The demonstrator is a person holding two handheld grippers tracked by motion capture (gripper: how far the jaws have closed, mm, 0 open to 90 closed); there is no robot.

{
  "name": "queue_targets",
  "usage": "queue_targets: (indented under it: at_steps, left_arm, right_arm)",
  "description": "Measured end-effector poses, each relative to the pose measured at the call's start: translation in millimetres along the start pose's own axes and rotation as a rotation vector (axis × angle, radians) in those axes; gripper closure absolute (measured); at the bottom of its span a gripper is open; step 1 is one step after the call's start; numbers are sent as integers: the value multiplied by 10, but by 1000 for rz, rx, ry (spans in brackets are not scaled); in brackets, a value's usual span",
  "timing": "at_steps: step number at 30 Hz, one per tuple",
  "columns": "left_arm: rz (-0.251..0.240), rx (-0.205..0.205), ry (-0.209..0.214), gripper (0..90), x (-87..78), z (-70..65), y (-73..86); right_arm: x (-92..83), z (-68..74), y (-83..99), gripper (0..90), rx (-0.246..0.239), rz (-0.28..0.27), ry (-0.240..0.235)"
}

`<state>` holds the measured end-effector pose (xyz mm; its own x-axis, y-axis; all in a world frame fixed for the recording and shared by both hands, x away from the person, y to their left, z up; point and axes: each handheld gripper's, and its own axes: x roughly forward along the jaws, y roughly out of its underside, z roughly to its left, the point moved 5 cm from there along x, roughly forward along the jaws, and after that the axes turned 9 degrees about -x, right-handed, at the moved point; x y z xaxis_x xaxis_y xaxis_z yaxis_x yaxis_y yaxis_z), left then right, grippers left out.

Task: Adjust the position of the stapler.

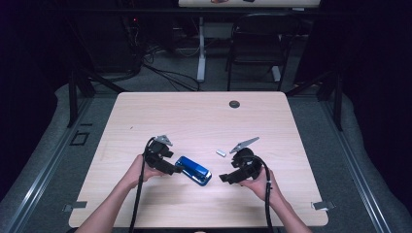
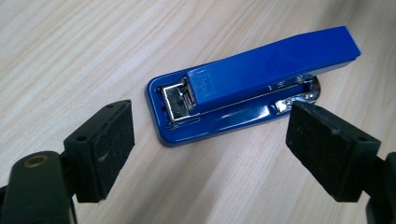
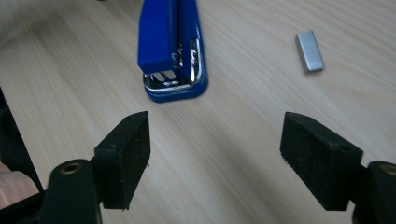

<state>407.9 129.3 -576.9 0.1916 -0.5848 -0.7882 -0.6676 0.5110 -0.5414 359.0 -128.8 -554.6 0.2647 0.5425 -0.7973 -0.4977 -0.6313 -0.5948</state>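
A blue stapler (image 1: pixel 194 170) lies flat on the wooden table (image 1: pixel 194 121) between my two grippers. My left gripper (image 1: pixel 179 170) sits just left of its hinged end, open; in the left gripper view the stapler (image 2: pixel 247 84) lies beyond the pads, untouched. My right gripper (image 1: pixel 224 178) is a short way right of the stapler's chrome nose, open with nothing between its pads. In the right gripper view the stapler (image 3: pixel 172 46) points end-on toward me. A small silver block of staples (image 1: pixel 221 152) rests on the table beyond the right gripper, and it is also in the right gripper view (image 3: pixel 309 51).
A round dark grommet (image 1: pixel 234 104) sits near the table's far edge. Beyond the table stand a black chair (image 1: pixel 257 43) and a white desk leg (image 1: pixel 201 48) with cables on the floor. Bare wood surrounds the stapler.
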Motion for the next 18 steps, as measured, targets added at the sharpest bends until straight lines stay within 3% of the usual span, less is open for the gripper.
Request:
queue_targets:
  at_steps: [4, 7, 9, 11, 18]
  left_arm:
    - [-14, 1, 2, 183, -5, 2, -14]
    - [-15, 11, 6, 188, 25, -13, -25]
    - [-12, 9, 8, 189, 38, -17, -24]
    - [-5, 14, 13, 199, 55, -19, -16]
    - [-7, 25, 22, 214, 79, -5, -23]
  right_arm:
    - [87, 145, -127, 361, -62, 2, 10]
    - [194, 268, -242, 443, -101, -5, -11]
    - [209, 314, -275, 454, -119, -2, -11]
    - [279, 408, -349, 491, -178, 18, 31]
    - [483, 338, -332, 638, -170, 57, 20]
